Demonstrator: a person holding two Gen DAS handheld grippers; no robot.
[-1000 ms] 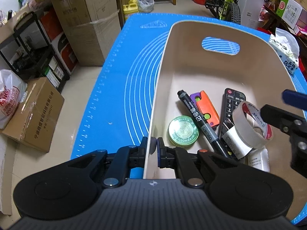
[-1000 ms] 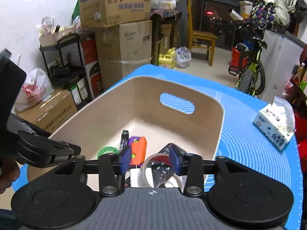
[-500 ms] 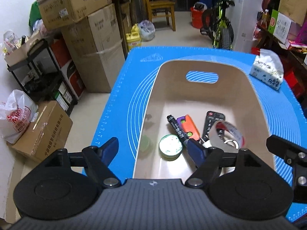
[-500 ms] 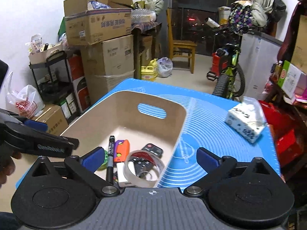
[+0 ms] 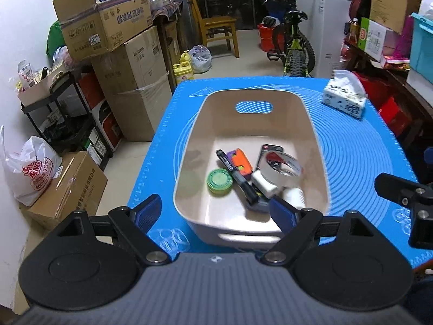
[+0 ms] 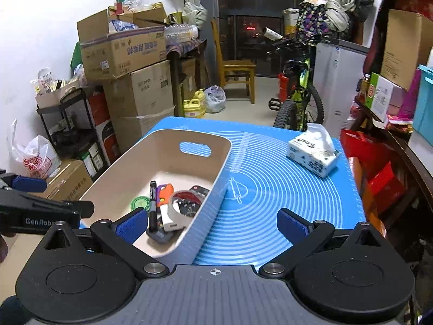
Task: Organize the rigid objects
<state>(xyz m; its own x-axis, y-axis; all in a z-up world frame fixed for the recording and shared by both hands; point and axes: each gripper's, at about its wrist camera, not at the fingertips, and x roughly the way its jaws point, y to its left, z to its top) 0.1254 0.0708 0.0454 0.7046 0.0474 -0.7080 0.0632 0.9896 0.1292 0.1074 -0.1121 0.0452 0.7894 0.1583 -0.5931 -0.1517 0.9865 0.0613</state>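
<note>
While the beige bin sits on the blue mat, it holds a black marker, green tin, orange cutter, tape roll and remote. Left gripper and right gripper hover near it, both spread wide and empty. A tissue pack lies well apart.

Cluttered home storage room: stacked brown cardboard boxes, wooden chair, black-and-green bicycle, yellow plastic jugs, white tissue pack on blue-matted desk.
</note>
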